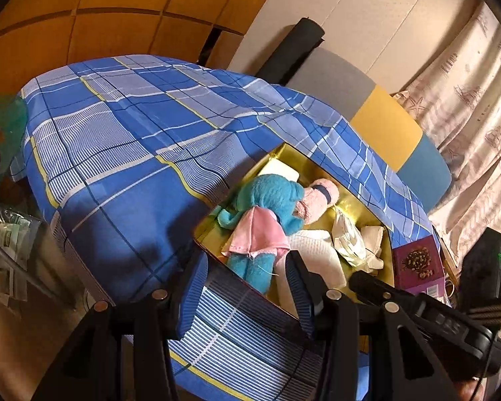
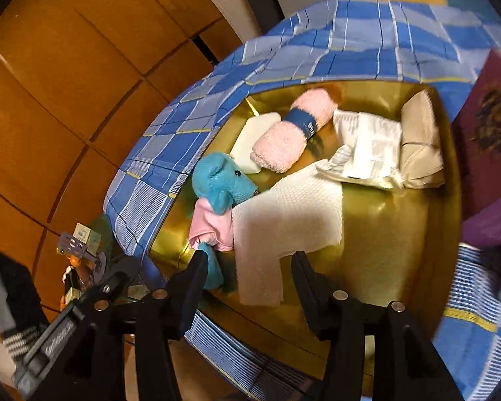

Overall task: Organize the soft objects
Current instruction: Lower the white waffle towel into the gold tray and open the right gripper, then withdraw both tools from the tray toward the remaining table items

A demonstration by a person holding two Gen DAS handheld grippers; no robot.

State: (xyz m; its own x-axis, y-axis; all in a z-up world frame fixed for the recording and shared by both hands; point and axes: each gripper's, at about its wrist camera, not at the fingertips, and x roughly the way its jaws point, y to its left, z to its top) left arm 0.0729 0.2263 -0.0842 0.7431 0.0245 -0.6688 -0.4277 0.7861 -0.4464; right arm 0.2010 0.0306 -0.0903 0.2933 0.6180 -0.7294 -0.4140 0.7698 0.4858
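A gold box (image 1: 350,204) sits on a blue plaid bedspread (image 1: 123,140). Inside lie a blue plush toy (image 1: 270,200) in a pink dress, a pink rolled towel (image 2: 294,130) with a dark blue band, a white waffle cloth (image 2: 284,214), a white packet (image 2: 370,147), a beige folded cloth (image 2: 421,143) and a cream pad (image 2: 254,137). My left gripper (image 1: 247,264) hangs open over the box's near edge, with the plush's legs between its fingers and untouched. My right gripper (image 2: 249,257) is open above the white cloth's near end, which lies flat in the box (image 2: 384,234).
A purple lid or box (image 2: 484,140) stands against the gold box's right side. A glass side table (image 1: 3,123) with small items is left of the bed. Wooden wardrobe panels (image 2: 66,83) and a curtain (image 1: 467,100) surround the bed.
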